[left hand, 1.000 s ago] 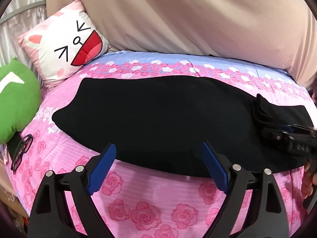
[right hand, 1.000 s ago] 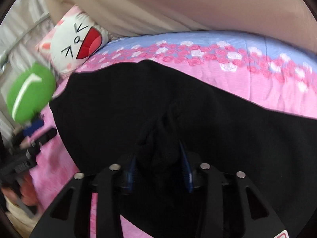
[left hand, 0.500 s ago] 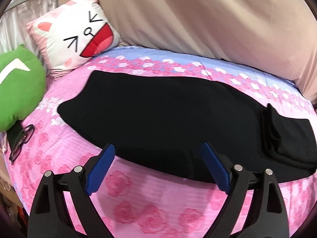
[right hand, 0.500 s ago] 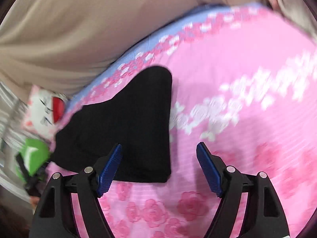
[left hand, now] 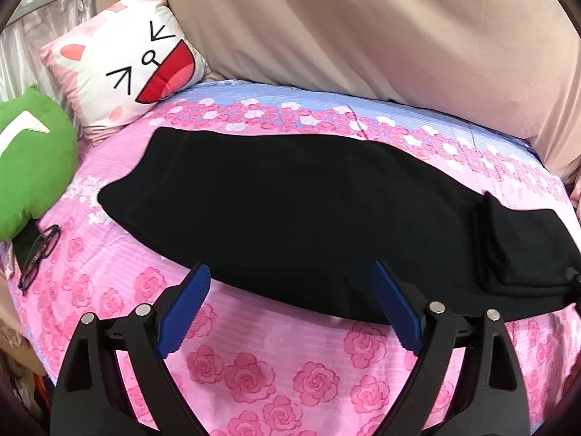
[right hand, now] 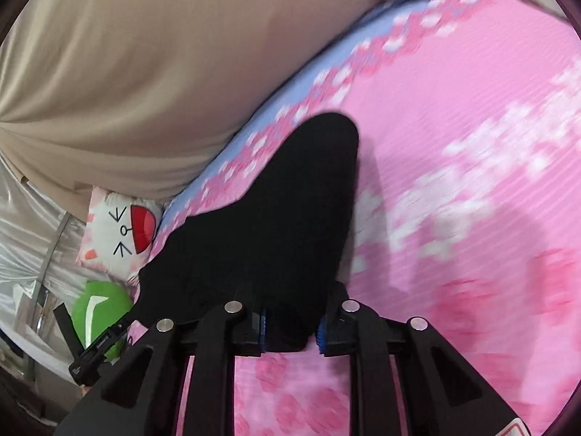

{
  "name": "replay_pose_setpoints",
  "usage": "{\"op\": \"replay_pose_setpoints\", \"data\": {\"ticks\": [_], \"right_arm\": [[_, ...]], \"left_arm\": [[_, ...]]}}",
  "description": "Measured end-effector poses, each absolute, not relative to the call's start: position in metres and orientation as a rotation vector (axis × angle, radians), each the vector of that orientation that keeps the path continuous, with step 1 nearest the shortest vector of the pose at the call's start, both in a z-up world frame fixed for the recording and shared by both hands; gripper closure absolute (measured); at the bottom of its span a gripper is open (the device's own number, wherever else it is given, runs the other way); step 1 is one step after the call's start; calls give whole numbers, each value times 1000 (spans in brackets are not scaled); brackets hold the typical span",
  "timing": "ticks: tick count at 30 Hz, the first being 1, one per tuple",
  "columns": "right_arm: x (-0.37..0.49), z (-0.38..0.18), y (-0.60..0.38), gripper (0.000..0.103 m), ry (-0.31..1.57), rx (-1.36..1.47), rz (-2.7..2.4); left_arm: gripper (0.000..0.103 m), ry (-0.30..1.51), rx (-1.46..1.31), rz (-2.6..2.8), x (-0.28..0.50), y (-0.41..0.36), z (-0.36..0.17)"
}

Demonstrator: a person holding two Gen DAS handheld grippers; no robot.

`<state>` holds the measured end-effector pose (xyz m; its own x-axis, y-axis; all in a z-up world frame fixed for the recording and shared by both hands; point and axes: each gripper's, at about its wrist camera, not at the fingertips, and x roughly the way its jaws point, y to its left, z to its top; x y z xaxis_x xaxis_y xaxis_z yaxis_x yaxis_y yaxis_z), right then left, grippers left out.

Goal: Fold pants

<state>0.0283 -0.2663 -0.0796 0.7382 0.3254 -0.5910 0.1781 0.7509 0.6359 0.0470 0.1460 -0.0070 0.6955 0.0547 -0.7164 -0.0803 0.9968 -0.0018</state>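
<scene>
The black pants lie flat and lengthwise across the pink rose-print bedsheet, with a small raised fold near their right end. My left gripper is open and empty, hovering just in front of the pants' near edge. In the right wrist view my right gripper is shut on the near end of the pants, whose black cloth bunches between the blue pads. A tip of the right gripper shows in the left wrist view at the right edge.
A cat-face pillow and a green plush sit at the bed's left end. Eyeglasses lie on a dark object by the left edge. A beige curtain hangs behind the bed.
My right gripper let go of the fold, swung round to the pants' end, and has closed on the cloth there. The left gripper stayed open and drew back slightly.
</scene>
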Motion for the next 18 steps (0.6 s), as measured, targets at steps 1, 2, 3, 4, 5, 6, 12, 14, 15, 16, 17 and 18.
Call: {"op": "replay_pose_setpoints", "data": {"ticks": [1,2,3,4,5,6,12,14,15,16,17,18], "right_arm": [[26,-78,-271,88,759,734,90],[20,-75,-275,88,765,716,79],[19,-74,-277,88,763,692,61],[16,-72,-277,88,762,670,38],[10,-70,-284,88,760,665,23],[3,-69,-294,88,751,675,10],[-48,-59,-353,86,723,653,-175],[-57,-60,-358,83,760,583,-225],[-58,-60,-357,80,775,549,-233],[-59,-57,-351,75,778,505,-246],[-60,-50,-342,72,768,447,-275],[-61,-40,-328,63,742,356,-322]], "left_arm": [[15,798,-30,81,47,146,-7],[15,800,-29,88,47,147,-6],[15,801,-31,92,47,148,-6],[15,804,-36,95,47,148,-6],[15,806,-39,96,47,148,-6],[15,807,-39,95,47,147,-6],[15,819,-11,75,45,135,-11],[15,832,-14,66,48,131,-16],[15,844,-13,61,50,127,-20],[15,851,-12,58,52,124,-22],[15,860,-11,49,53,119,-25],[15,865,-10,39,54,115,-27]]}}
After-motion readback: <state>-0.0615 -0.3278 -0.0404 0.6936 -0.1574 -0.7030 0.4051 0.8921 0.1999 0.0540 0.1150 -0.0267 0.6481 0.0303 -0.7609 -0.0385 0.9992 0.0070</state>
